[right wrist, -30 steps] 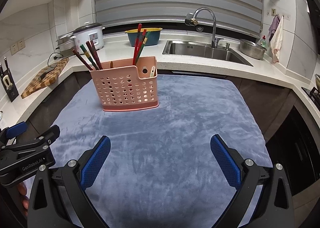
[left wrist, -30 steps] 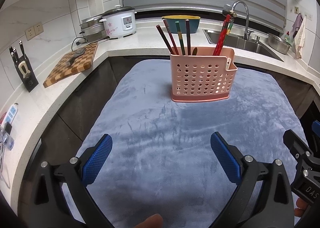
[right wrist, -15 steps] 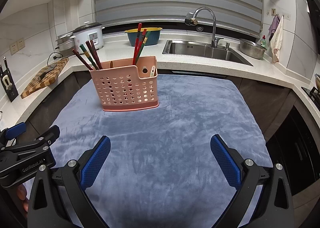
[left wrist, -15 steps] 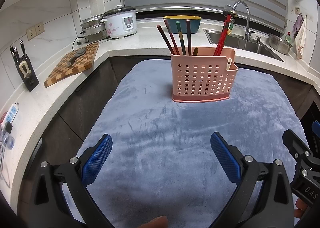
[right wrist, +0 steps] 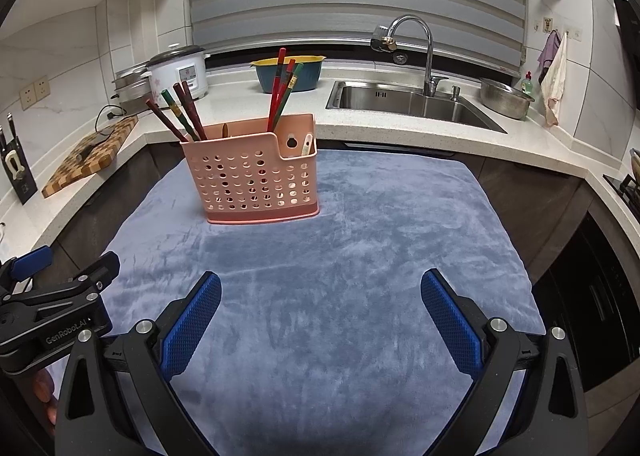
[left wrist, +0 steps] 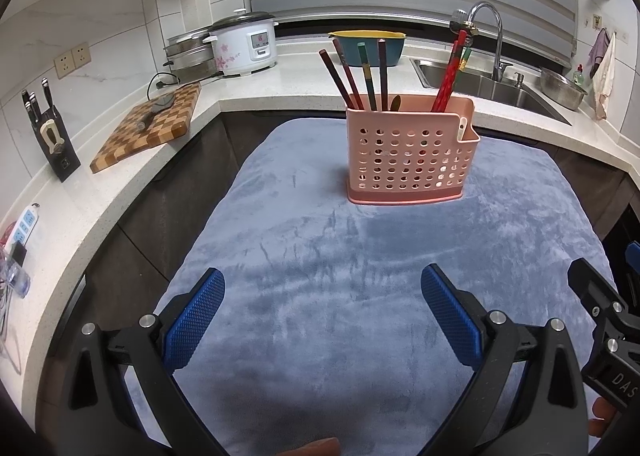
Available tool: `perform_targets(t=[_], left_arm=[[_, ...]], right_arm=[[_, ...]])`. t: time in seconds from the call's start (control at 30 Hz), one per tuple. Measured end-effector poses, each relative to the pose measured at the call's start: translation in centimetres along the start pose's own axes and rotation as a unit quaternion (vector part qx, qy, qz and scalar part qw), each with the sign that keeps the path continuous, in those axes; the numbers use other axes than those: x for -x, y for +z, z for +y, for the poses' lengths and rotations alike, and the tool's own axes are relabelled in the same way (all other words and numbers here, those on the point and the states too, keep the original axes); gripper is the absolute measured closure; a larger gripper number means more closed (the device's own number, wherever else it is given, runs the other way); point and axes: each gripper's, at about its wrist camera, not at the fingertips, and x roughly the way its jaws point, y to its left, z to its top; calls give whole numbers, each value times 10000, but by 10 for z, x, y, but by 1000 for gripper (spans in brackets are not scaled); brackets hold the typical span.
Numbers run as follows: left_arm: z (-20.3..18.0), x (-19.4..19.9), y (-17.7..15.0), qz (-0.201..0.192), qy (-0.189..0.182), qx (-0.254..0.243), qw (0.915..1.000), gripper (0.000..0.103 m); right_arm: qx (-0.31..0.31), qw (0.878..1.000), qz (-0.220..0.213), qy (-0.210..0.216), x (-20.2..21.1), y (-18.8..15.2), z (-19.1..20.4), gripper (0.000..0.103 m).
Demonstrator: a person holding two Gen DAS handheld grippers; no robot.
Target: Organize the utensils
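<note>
A pink perforated utensil holder (left wrist: 410,154) stands upright on the grey-blue cloth (left wrist: 360,256); it also shows in the right wrist view (right wrist: 256,176). Dark chopsticks (left wrist: 360,76) lean in its left part, red chopsticks (left wrist: 450,74) in its right part, and a pale handle (right wrist: 307,144) sits in the small front pocket. My left gripper (left wrist: 322,312) is open and empty, well short of the holder. My right gripper (right wrist: 320,314) is open and empty, beside the left one, near the cloth's front.
A white counter (left wrist: 100,192) wraps around, with a checkered cutting board (left wrist: 148,128), knife block (left wrist: 50,140), rice cooker (left wrist: 244,44) and blue bowl (left wrist: 370,46). A sink (right wrist: 408,102) with faucet and a metal bowl (right wrist: 506,98) lie at the back right.
The left wrist view has shifted very slightly, so the holder sits a touch further right in it. Both grippers stay open and low over the cloth.
</note>
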Motion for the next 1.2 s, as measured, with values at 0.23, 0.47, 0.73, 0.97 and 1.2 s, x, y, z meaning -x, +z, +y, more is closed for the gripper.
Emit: perform_targets(t=[0.23,0.47,0.73,0.97,1.2], left_arm=[[0,-2,0,12,4,-7,10000,9],[0,-2,1,11,36,3,10000,9],[0,-3,2,6,56,3,10000,9],[2,-4,5,27,124,35,9999,9],[2,-4,6,24,185,35,9998,9]], right_arm=[[0,10000,2,2,0,0,0,7],[-2,10000,4,5,0,0,0,7],[0,10000,2,2,0,1,0,7],[-2,10000,3,4,0,1,0,7],[8,10000,-3,0,0,1,0,7]])
